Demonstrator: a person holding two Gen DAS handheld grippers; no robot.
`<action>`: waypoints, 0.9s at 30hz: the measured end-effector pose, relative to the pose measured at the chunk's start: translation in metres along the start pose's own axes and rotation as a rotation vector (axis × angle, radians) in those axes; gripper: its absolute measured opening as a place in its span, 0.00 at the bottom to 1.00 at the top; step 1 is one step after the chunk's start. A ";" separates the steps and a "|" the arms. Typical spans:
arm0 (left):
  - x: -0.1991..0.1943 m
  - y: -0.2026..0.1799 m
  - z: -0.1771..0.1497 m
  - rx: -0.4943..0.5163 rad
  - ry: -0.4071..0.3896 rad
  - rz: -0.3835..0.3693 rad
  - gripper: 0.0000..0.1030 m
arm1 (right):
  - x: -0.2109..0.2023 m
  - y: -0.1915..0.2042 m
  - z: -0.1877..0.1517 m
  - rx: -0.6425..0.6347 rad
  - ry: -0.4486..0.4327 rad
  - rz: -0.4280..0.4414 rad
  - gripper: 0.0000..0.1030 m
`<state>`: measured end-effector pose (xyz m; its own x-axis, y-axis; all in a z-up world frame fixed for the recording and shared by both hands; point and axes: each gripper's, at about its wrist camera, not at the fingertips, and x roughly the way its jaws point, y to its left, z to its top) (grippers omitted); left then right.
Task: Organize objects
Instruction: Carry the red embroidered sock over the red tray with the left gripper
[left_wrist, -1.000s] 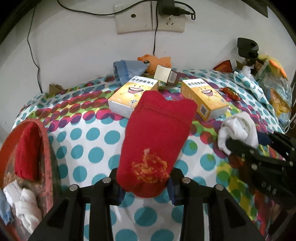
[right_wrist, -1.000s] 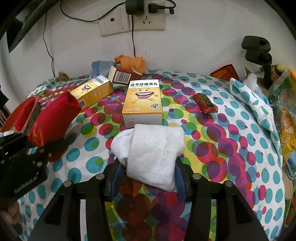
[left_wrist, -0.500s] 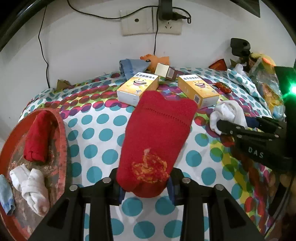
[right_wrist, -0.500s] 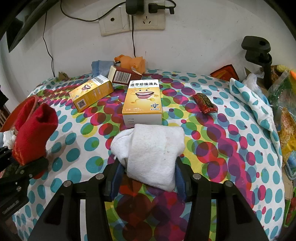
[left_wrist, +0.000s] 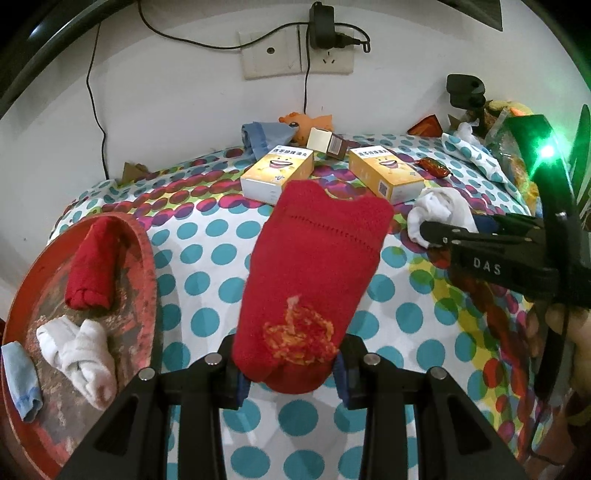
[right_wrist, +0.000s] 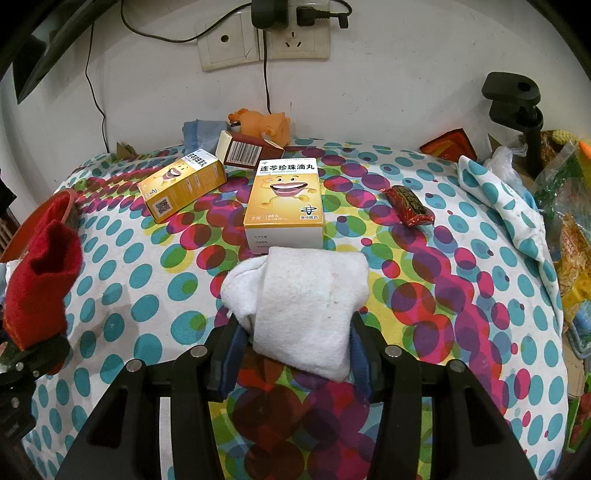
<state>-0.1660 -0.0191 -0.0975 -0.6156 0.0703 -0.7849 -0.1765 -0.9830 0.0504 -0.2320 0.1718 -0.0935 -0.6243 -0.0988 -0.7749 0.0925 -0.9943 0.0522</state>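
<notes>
My left gripper is shut on a red sock with an orange-yellow pattern, held above the polka-dot cloth. To its left a round red tray holds a rolled red sock, a white sock bundle and a blue sock. My right gripper is shut on a folded white sock; that white sock and the right gripper also show at the right of the left wrist view. The red sock shows at the left edge of the right wrist view.
Two yellow medicine boxes, a brown box, an orange toy, a blue cloth and a red candy packet lie on the table near the wall. Bags and clutter crowd the right edge.
My left gripper has pulled back and leftward with the red sock, bringing more of the red tray into view. The right gripper has stayed still with the white sock.
</notes>
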 end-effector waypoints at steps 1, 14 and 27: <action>-0.003 0.001 -0.001 0.000 -0.002 -0.001 0.34 | 0.000 0.000 0.000 -0.001 0.000 0.000 0.46; -0.043 0.042 -0.012 -0.071 -0.030 0.013 0.34 | 0.000 0.000 0.001 -0.001 0.000 -0.002 0.46; -0.074 0.101 -0.018 -0.146 -0.059 0.099 0.34 | 0.000 0.000 0.001 0.000 0.001 -0.003 0.47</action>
<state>-0.1241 -0.1266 -0.0451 -0.6693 -0.0222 -0.7426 -0.0025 -0.9995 0.0322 -0.2325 0.1722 -0.0931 -0.6238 -0.0959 -0.7757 0.0909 -0.9946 0.0498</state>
